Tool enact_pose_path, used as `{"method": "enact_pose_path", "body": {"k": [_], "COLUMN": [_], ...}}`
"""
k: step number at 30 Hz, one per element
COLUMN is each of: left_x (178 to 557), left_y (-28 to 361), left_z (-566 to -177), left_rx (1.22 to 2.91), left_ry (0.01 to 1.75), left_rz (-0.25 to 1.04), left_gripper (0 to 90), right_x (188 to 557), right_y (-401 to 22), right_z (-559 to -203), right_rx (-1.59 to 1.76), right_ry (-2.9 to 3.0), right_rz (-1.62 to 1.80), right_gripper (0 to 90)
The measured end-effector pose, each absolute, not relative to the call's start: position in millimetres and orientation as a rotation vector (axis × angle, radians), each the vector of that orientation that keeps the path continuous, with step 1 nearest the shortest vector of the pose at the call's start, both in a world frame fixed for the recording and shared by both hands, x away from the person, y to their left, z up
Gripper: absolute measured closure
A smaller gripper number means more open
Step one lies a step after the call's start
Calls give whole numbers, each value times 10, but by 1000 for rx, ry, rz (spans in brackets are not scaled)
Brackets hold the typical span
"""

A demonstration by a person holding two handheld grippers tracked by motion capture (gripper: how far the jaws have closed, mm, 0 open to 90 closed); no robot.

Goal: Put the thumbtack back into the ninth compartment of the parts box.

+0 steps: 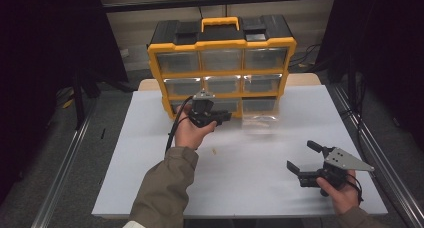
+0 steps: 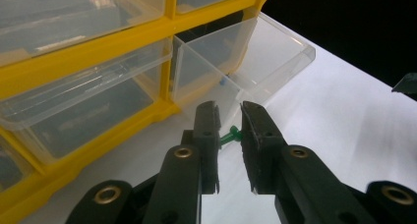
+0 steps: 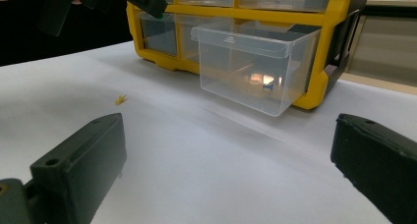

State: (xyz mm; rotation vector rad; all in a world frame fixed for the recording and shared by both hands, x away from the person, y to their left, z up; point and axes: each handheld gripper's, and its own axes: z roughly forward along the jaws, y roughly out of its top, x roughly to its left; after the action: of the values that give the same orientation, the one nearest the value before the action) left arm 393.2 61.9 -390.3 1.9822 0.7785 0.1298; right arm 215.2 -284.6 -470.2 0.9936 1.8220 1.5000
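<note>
Jaws of the left gripper (image 2: 228,135) are standing narrow, pinching a small green pin (image 2: 230,134) between their tips, its head end poking out toward the open clear drawer (image 2: 255,62) just ahead. That drawer is hanging pulled out of the bottom row of the yellow organizer (image 1: 220,43), and the pin's long axis is pointing roughly at the drawer's near wall (a small blue thing is already lying inside). The left hand is plainly the nearer one, so I judge the coming move is a short carry forward and over the rim before letting go. Farther off, the right gripper (image 1: 304,158) is resting low over the white table (image 1: 250,188), jaws spread wide and empty, near a tiny yellow pin (image 3: 120,99).
</note>
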Motion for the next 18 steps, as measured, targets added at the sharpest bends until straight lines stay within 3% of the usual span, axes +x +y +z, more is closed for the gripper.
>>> {"method": "enact_pose_path", "body": {"k": [18], "left_x": [3977], "left_y": [446], "left_z": [-3782], "left_rx": [1980], "left_ry": [742], "left_rz": [119], "left_gripper": [776], "right_x": [2152], "right_y": [-2853], "right_z": [-4701], "right_rx": [994], "right_ry": [1823], "right_rz": [1498], "right_gripper": [0]}}
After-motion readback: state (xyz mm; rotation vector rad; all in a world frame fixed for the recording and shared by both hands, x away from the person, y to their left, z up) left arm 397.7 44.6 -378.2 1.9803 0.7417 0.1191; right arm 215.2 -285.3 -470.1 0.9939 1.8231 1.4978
